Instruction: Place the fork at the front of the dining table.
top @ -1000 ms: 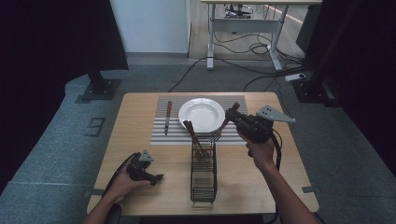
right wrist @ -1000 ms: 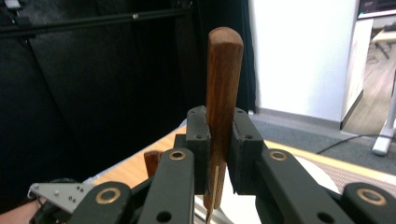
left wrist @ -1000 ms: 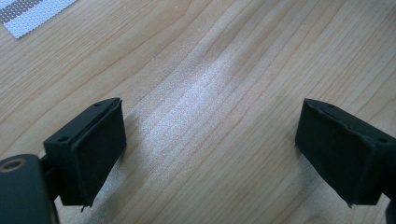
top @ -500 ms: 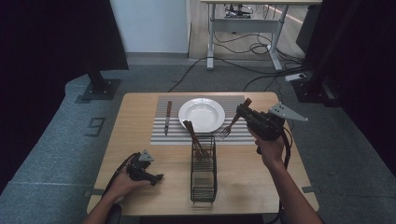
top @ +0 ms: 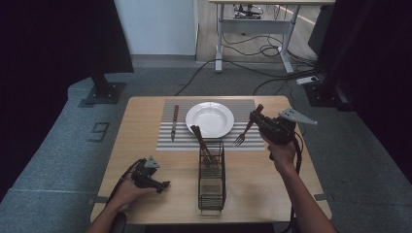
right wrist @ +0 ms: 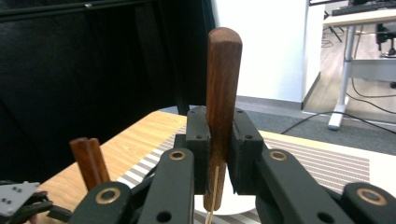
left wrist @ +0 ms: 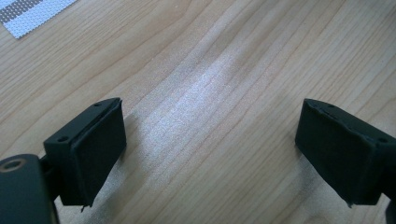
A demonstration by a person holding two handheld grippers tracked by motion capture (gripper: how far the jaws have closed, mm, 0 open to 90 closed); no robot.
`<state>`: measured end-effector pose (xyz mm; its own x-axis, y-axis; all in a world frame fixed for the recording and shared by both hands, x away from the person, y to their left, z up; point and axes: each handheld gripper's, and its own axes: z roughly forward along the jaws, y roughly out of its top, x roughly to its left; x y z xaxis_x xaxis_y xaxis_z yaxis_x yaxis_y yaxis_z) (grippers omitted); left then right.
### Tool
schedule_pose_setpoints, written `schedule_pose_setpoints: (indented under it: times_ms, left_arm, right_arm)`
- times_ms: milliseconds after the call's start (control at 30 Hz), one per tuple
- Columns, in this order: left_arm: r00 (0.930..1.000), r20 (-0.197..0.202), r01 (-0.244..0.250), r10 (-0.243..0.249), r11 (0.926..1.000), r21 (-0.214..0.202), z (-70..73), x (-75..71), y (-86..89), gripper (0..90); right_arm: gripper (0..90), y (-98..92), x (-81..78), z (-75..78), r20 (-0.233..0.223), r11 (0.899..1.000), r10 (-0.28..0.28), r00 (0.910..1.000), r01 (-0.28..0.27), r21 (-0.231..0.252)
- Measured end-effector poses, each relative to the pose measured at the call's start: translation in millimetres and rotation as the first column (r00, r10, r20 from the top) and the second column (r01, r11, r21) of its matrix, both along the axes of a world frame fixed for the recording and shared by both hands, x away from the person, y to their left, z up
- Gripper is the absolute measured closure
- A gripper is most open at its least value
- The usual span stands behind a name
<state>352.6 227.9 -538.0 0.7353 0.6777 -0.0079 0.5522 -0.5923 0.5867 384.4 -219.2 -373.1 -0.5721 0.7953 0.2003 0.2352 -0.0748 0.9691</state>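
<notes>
My right gripper [top: 258, 121] is shut on the wooden handle of a fork [top: 241, 137]. The fork slants down, its tines just above the right part of the striped placemat [top: 167, 138], beside the white plate [top: 210, 119]. In the right gripper view the fork handle [right wrist: 223, 84] stands upright, clamped between the jaws of that gripper [right wrist: 219, 140]. My left gripper [top: 154, 183] rests on the table at the near left. In the left gripper view the left gripper [left wrist: 210, 154] is open over bare wood.
A black wire basket [top: 212, 187] stands at the table's near middle with wooden-handled utensils [top: 200, 141] leaning in it. A knife [top: 174, 121] lies on the mat left of the plate. Dark curtains flank the table; a desk and cables lie behind.
My right gripper has carried the fork rightward from above the basket to beside the plate and sunk a little. The left gripper has stayed still.
</notes>
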Motion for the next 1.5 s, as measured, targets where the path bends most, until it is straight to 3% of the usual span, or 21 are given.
schedule_pose_setpoints:
  times_ms: [733, 1500]
  left_arm:
    - [1.0, 0.0, 0.002, -0.002, 1.0, 0.0, 0.0, 0.0, 0.3, 8.6]
    - [1.0, 0.0, 0.002, -0.002, 1.0, 0.0, 0.0, 0.0, 0.3, 8.6]
  right_arm:
    - [80.1, -11.5, 20.8, -27.2, -0.071, 0.994, -0.092, 0.9933, 0.087, -0.074]
    - [80.1, -18.2, 35.7, -41.4, -0.098, 0.981, -0.154, 0.9832, 0.141, -0.131]
